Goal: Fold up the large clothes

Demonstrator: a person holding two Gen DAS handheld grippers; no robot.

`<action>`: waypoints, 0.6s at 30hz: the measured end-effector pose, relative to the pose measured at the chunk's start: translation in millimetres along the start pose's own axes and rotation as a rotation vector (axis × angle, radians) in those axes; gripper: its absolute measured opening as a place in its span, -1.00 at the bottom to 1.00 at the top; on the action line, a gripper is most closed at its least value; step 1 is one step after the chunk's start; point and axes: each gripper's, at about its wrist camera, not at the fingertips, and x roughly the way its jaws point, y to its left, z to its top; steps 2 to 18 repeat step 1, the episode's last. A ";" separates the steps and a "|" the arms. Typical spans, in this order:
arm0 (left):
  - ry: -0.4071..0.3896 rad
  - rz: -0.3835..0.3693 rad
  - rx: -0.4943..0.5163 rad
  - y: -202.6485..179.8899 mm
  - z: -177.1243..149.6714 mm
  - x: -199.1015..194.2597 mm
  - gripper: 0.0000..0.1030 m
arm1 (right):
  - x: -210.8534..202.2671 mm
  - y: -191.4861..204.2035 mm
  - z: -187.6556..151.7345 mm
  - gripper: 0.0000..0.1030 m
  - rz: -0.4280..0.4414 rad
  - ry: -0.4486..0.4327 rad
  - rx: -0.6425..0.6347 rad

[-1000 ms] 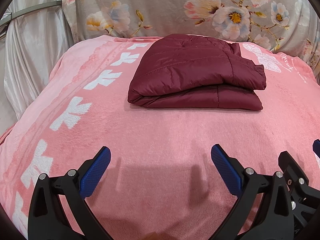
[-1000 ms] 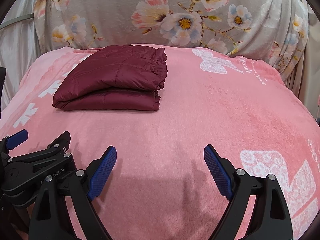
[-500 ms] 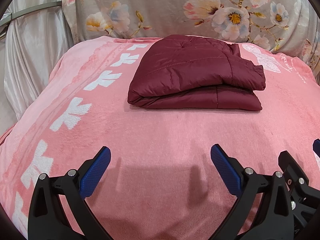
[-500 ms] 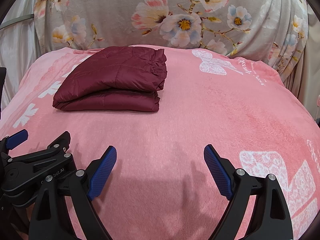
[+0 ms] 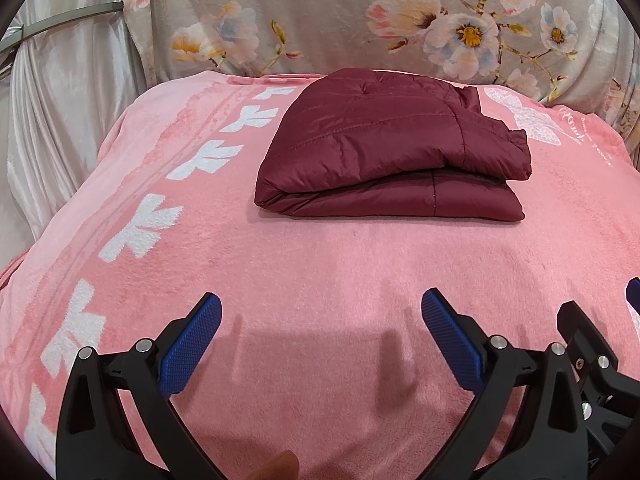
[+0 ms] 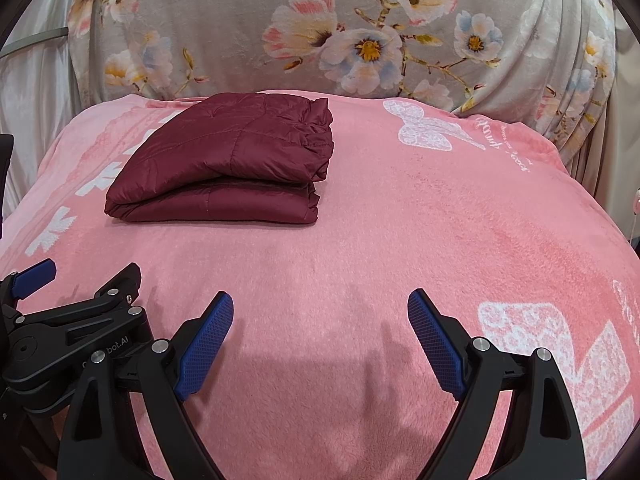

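We see nothing change across the last second: the pink blanket (image 5: 320,272) lies as before, the maroon quilted jacket (image 5: 392,148) sits in the same spot, and both tongs hold their places. We read that stillness as a sign that the folding is finished, or at least paused, with the bundle left to rest.

The jacket lies folded into a thick, layered rectangle toward the far end of the blanket, at about twelve o'clock in the left wrist view and about eleven o'clock in the right wrist view, well apart from both tools.

Our left gripper (image 5: 322,314) hovers at six o'clock with its blue pads spread wide and only blanket between them. Our right gripper (image 6: 320,312) is likewise wide and empty, just beside the left one.

As for writing, white cursive lettering (image 6: 504,144) runs beside the white butterfly print (image 6: 428,128) at one o'clock, too distorted to read. On the left gripper's body, at eight o'clock in the right view, we make out a partial mark ending in "bot.AI" (image 6: 116,353).
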 end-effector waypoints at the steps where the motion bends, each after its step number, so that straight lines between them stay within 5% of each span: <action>1: -0.001 0.002 0.000 -0.4 -0.2 -0.3 0.89 | 0.1 -0.2 0.1 0.68 0.001 0.000 0.000; 18: -0.001 0.002 0.000 -0.4 -0.2 -0.3 0.89 | 0.1 -0.2 0.1 0.68 0.001 0.000 0.000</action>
